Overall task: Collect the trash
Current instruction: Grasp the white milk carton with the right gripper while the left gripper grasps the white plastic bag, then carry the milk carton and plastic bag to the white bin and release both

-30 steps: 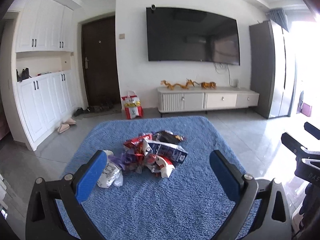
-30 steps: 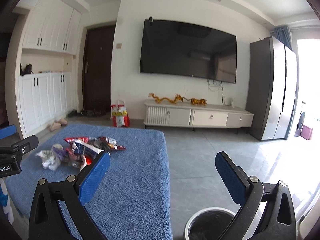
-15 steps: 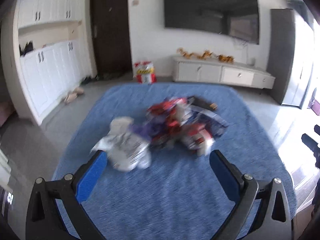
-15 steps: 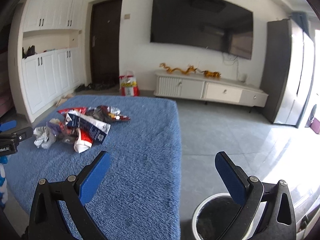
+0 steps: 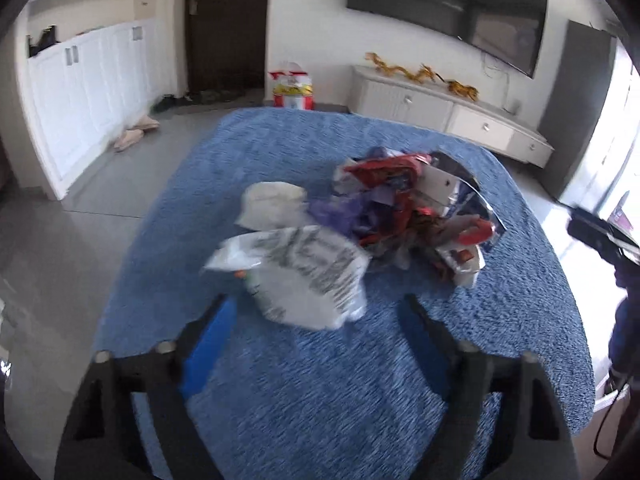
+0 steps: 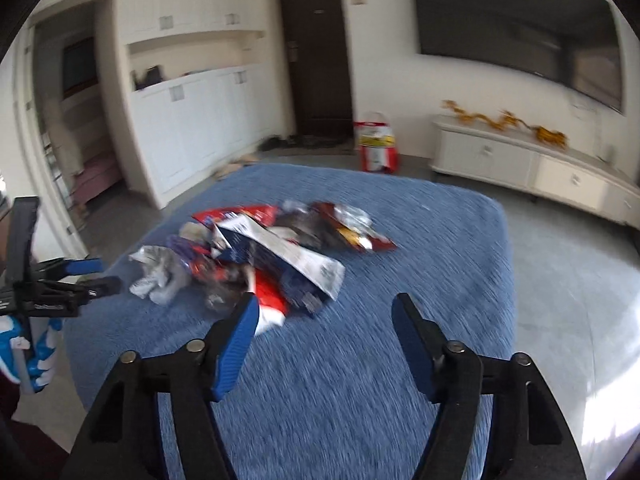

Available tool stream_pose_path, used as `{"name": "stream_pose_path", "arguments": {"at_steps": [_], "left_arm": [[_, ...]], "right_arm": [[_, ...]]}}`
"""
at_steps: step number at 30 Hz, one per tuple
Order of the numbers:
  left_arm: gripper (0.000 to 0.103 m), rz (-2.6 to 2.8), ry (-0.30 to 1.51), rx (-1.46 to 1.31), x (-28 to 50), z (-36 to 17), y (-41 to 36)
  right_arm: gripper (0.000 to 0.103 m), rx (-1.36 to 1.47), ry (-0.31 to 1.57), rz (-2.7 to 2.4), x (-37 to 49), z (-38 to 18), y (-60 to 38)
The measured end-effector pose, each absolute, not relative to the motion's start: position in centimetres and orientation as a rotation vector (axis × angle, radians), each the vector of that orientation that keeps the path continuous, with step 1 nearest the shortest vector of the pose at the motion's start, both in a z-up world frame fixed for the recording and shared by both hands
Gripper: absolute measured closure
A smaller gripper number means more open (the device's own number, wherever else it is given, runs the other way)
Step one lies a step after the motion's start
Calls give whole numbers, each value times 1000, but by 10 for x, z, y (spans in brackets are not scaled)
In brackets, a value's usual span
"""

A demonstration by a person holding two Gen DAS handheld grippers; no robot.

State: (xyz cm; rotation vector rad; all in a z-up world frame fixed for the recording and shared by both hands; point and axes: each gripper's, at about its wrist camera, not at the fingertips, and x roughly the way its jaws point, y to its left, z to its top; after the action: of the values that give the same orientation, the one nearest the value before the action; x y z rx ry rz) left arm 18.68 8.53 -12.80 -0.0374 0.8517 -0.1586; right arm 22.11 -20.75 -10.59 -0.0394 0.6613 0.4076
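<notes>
A heap of crumpled wrappers (image 5: 404, 208) – red, purple and silver – lies mid-way on the blue fleecy worktop (image 5: 320, 380). The left claw (image 5: 320, 316) is closing around a white crinkled plastic bag (image 5: 304, 276) at the heap's near edge, pads not yet pressing; the right claw (image 6: 324, 312) is closing too, empty, just short of the heap
</notes>
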Motion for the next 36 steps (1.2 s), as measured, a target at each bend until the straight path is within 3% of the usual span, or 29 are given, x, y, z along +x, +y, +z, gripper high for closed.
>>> {"name": "stream_pose_path", "arguments": {"at_steps": [4, 10, 20, 24, 27, 30, 32, 36], "left_arm": [[38, -207, 906, -38, 210, -140, 70], [62, -233, 975, -97, 233, -157, 76], [74, -280, 983, -180, 234, -156, 99], [74, -292, 1008, -170, 229, -162, 96], [74, -294, 1015, -166, 225, -165, 94], [75, -297, 1007, -147, 217, -165, 93], [86, -304, 998, -153, 211, -165, 94], [97, -313, 973, -194, 199, -162, 101]], "right_arm": [[39, -103, 683, 511, 249, -105, -189], [48, -186, 752, 650, 292, -120, -157], [48, -347, 840, 821, 332, -142, -117], [49, -387, 876, 818, 335, -148, -112], [64, -367, 874, 809, 332, -146, -113], [66, -367, 860, 781, 324, -141, -115], [66, -360, 852, 768, 313, -136, -119], [66, -339, 832, 739, 291, -128, -128]]}}
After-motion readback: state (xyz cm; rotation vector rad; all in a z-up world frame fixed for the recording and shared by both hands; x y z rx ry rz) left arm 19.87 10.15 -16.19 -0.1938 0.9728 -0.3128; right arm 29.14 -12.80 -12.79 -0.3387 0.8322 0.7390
